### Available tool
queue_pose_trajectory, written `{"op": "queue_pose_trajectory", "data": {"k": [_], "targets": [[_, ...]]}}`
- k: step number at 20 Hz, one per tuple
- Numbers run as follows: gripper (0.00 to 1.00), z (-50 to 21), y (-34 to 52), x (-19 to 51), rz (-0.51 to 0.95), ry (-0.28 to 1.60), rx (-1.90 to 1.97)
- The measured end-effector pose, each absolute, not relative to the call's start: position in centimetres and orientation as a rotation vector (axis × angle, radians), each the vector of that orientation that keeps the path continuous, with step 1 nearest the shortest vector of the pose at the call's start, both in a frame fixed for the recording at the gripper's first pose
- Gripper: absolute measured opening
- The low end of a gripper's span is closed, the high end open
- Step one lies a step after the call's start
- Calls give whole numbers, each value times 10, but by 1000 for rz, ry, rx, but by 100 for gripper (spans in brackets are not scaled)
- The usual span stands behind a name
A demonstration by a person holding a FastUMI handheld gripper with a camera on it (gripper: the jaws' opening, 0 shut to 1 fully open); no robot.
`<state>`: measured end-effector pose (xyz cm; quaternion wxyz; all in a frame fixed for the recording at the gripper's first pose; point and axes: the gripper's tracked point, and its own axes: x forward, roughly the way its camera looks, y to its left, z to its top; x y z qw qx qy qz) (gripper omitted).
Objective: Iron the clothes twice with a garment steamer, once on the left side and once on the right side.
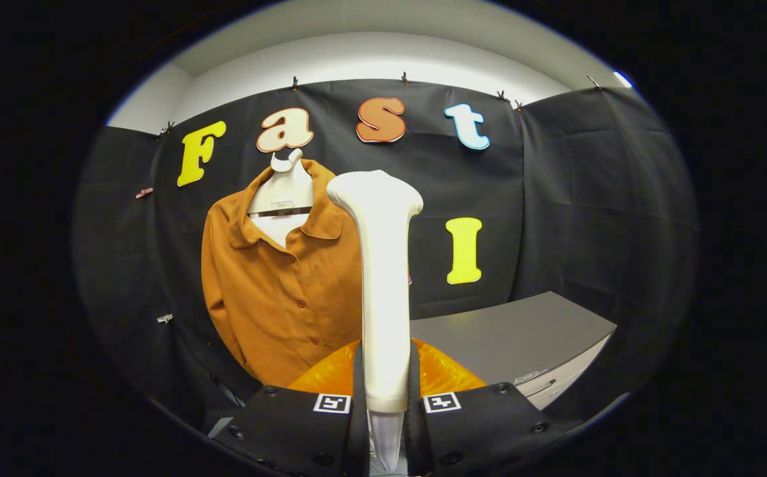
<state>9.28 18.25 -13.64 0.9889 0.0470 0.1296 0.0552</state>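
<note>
A white garment steamer (382,278) stands upright between my fingers, its wide head at the top. My gripper (383,391) is shut on the steamer's handle, both fingers pressing its lower part. Beyond it, to the left, a rust-orange buttoned shirt (277,291) hangs on a white hanger (284,192) against the black cloth wall. The steamer's head is level with the shirt's collar and covers the shirt's right edge. I cannot tell whether the head touches the fabric.
A grey cabinet (516,338) with a flat top and drawers stands to the right, behind the steamer. An orange translucent object (443,374) lies just ahead of the fingers, partly hidden by the steamer.
</note>
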Motion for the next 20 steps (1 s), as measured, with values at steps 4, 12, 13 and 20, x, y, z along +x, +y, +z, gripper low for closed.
{"op": "queue_pose_trajectory", "data": {"k": [4,12,13,20], "targets": [[25,-155,205,114,95,259,76],[25,-204,237,168,39,275,52],[25,-208,240,171,29,266,55],[25,-263,255,180,20,367,52]]}}
